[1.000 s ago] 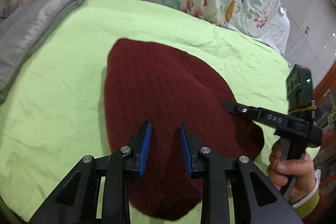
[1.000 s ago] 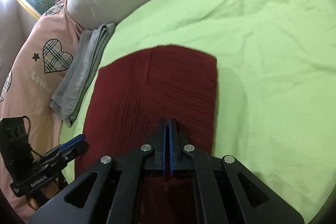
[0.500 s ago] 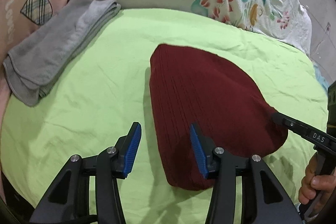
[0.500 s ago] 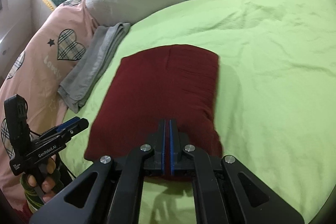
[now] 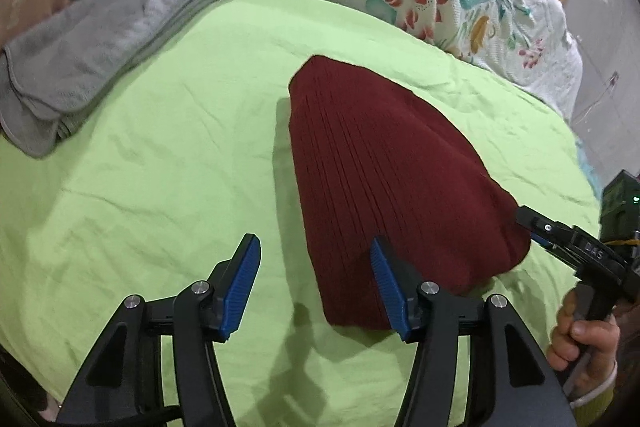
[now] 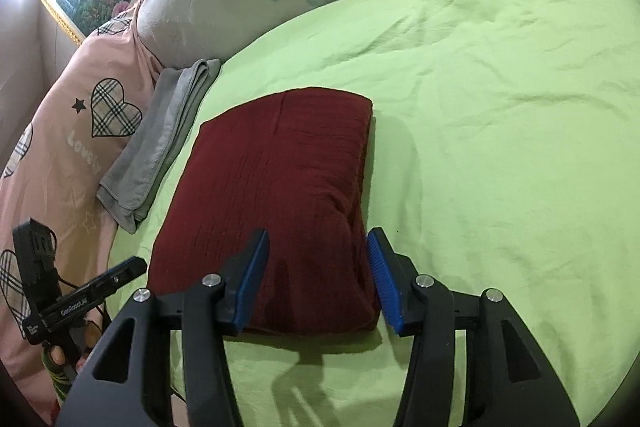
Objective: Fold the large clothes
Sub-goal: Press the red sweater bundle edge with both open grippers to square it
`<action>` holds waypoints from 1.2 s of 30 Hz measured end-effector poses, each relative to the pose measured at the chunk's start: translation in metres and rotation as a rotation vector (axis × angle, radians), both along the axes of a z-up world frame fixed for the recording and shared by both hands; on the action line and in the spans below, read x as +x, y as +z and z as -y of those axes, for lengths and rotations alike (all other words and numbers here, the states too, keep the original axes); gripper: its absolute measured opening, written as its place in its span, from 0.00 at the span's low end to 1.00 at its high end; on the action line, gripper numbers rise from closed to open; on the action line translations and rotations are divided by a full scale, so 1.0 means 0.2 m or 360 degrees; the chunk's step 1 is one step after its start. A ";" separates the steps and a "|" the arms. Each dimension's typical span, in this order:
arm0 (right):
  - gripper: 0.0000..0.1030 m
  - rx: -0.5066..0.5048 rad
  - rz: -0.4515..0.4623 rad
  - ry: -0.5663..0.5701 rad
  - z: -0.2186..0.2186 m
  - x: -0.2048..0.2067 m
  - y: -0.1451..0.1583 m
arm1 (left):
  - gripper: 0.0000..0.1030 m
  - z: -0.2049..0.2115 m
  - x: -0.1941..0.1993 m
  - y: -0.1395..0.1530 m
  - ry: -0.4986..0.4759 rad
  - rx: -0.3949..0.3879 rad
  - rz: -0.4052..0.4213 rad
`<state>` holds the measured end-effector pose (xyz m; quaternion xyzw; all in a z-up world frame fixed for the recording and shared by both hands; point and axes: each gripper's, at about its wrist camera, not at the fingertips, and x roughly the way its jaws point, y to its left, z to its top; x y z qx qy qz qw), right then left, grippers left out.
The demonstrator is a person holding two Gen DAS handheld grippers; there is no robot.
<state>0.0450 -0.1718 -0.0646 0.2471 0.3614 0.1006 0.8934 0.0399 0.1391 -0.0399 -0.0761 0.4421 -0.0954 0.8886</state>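
Both the left gripper (image 5: 314,283) and the right gripper (image 6: 318,279) have just been opening, nothing pinched; they should lift clear without snagging the folded maroon sweater (image 6: 276,195).

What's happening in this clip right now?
A person with a tool in each hand has a folded dark red sweater lying on a green bedsheet. The left tool and right tool have just been opening and grip nothing. A folded grey garment lies beside the pillows.
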 end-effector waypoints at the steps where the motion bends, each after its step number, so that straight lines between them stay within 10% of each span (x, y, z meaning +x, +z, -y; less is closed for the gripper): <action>1: 0.50 0.0005 -0.0025 0.0010 -0.01 0.01 -0.02 | 0.57 0.01 0.00 -0.02 0.0003 0.0016 -0.0017; 2: 0.50 0.0004 -0.0055 0.0032 -0.02 0.03 -0.04 | 0.57 0.03 0.02 -0.05 0.0003 0.0027 -0.0027; 5: 0.09 0.0000 -0.0127 0.0125 -0.10 0.07 -0.10 | 0.52 0.07 0.05 -0.07 -0.0035 0.0035 -0.0036; 8: 0.08 -0.0009 -0.0042 0.0097 -0.08 0.04 -0.02 | 0.20 0.16 0.02 -0.03 -0.0157 0.0110 -0.0003; 17: 0.19 -0.0055 -0.0127 0.0089 -0.04 0.05 -0.08 | 0.20 0.19 0.02 -0.06 -0.0197 0.0175 0.0004; 24: 0.20 -0.0090 0.0235 0.0044 -0.08 -0.08 0.22 | 0.20 0.20 0.02 -0.07 -0.0177 0.0163 0.0005; 31: 0.17 -0.0105 -0.0129 0.0123 -0.18 0.19 -0.06 | 0.20 0.20 0.01 -0.08 -0.0185 0.0136 -0.0002; 36: 0.18 -0.0039 -0.0071 0.0099 -0.16 0.15 -0.09 | 0.24 0.20 0.00 -0.08 -0.0146 0.0171 0.0009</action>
